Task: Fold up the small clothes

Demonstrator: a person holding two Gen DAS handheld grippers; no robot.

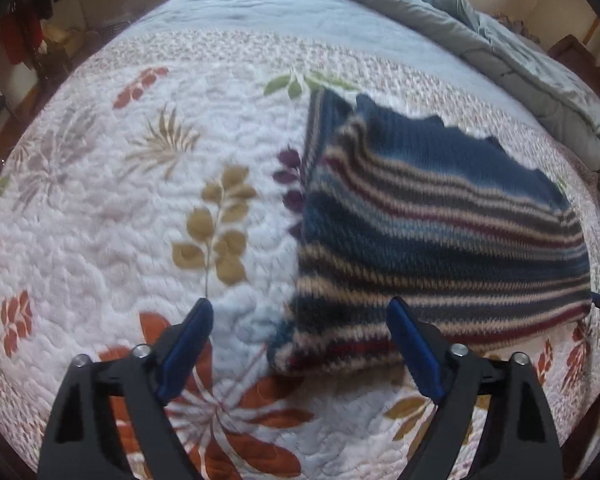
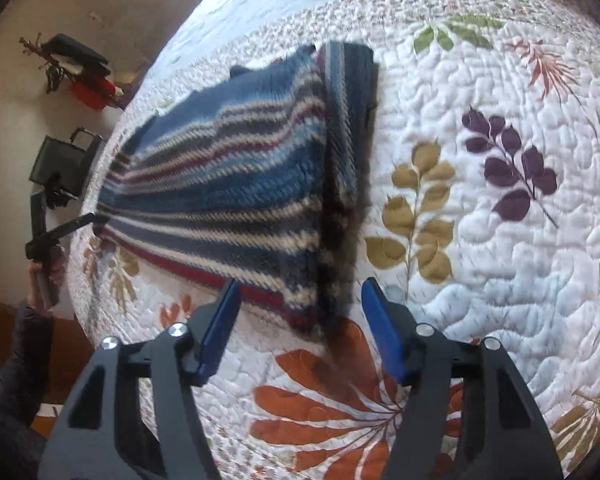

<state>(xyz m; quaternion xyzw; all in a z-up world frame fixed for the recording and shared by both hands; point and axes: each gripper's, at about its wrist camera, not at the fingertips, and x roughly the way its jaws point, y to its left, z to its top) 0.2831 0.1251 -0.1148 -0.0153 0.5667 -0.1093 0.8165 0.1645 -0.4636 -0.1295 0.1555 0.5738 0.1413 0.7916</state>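
A small knitted sweater (image 1: 440,232) with blue, cream and dark red stripes lies folded on a floral quilt (image 1: 120,200). In the left wrist view my left gripper (image 1: 300,304) hangs open over the sweater's near left corner, and its blue pads (image 1: 188,344) touch nothing. The right wrist view shows the same sweater (image 2: 220,184) with a folded strip along its right side. My right gripper (image 2: 300,284) is open above the sweater's near corner, which lies below the gap between the pads (image 2: 220,328).
The quilt (image 2: 500,260) covers a bed, with a grey duvet (image 1: 500,48) bunched at the far right. At the bed's left edge a hand (image 2: 40,280) holds a black device (image 2: 60,232) whose tip meets the sweater's edge. Beyond lie floor and dark bags (image 2: 64,164).
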